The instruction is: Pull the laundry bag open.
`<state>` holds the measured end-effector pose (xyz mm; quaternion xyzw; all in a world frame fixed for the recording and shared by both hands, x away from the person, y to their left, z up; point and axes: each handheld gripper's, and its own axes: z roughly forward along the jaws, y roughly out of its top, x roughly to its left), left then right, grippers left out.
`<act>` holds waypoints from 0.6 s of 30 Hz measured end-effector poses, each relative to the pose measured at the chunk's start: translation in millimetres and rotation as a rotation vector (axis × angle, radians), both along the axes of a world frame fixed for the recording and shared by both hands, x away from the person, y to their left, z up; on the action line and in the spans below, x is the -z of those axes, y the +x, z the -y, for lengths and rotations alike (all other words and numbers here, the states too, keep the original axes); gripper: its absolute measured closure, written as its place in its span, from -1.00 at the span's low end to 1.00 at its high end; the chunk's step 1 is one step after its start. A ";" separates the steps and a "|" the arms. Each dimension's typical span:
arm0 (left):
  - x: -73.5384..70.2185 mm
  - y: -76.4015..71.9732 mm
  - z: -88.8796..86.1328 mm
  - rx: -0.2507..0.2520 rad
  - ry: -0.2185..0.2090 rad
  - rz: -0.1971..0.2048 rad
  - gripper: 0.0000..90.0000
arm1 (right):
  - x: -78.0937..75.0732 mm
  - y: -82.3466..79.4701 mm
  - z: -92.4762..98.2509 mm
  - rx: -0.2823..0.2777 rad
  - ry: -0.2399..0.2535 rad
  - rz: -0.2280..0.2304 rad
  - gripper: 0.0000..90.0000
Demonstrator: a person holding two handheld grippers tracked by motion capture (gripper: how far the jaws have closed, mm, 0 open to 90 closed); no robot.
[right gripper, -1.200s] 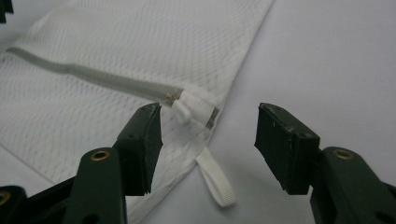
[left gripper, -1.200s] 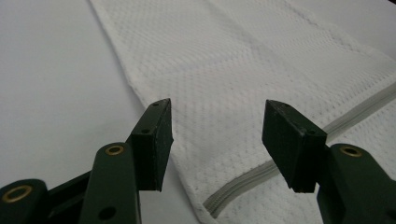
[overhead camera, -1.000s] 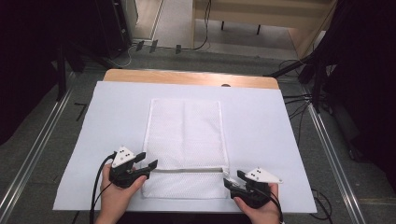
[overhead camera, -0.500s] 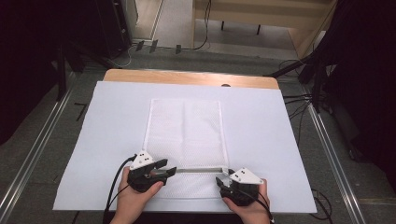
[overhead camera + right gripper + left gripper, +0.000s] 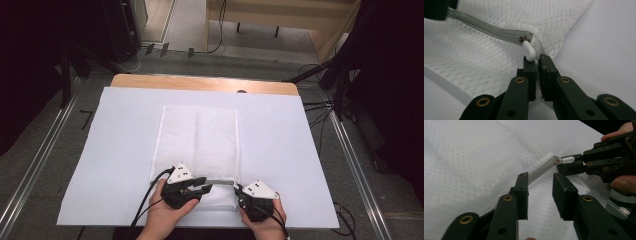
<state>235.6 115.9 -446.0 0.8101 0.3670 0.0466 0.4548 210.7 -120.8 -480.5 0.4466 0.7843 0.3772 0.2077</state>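
White-covered bench (image 5: 310, 165), mesh laundry bag (image 5: 200, 135) flat at its near middle. Right gripper (image 5: 537, 60) clenched on the zipper pull (image 5: 530, 52); left gripper (image 5: 540, 192) closing, jaws astride the zipper (image 5: 541, 168), not yet pinching. Best to pin the fabric, then draw the pull straight along the teeth.

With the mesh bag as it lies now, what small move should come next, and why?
Probably the left hand-held gripper should finish closing on the bag's edge beside the zipper. Its jaws have just been closing but a gap remains, with mesh bag fabric between them. The right hand-held gripper is already shut on the white zipper pull, so the bag needs holding before any pull.
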 end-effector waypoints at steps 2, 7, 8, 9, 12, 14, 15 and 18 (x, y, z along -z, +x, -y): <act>0.3 1.5 11.3 0.026 0.005 -0.011 0.79 | -2.8 -2.0 -2.5 -0.006 0.003 0.017 0.92; 3.7 6.2 32.6 0.033 0.013 -0.037 0.91 | -6.7 -5.1 -4.4 -0.025 0.014 0.042 0.92; 4.8 7.1 34.4 0.031 0.017 -0.037 0.91 | -7.3 -5.5 -4.6 -0.029 0.015 0.047 0.92; 6.2 7.9 36.1 0.032 0.015 -0.040 0.92 | -8.3 -6.4 -5.1 -0.032 0.017 0.049 0.93; 10.2 10.5 37.3 0.023 0.027 -0.051 0.96 | -11.1 -9.0 -6.3 -0.049 0.015 0.074 0.93; 11.0 11.5 37.0 0.025 0.034 -0.054 0.98 | -11.7 -9.4 -6.6 -0.050 0.015 0.081 0.93; 11.4 12.1 36.6 0.026 0.038 -0.059 0.98 | -12.7 -10.2 -6.8 -0.056 0.021 0.085 0.94; 12.0 13.0 35.8 0.022 0.035 -0.059 0.99 | -14.2 -10.5 -8.3 -0.064 0.022 0.093 0.94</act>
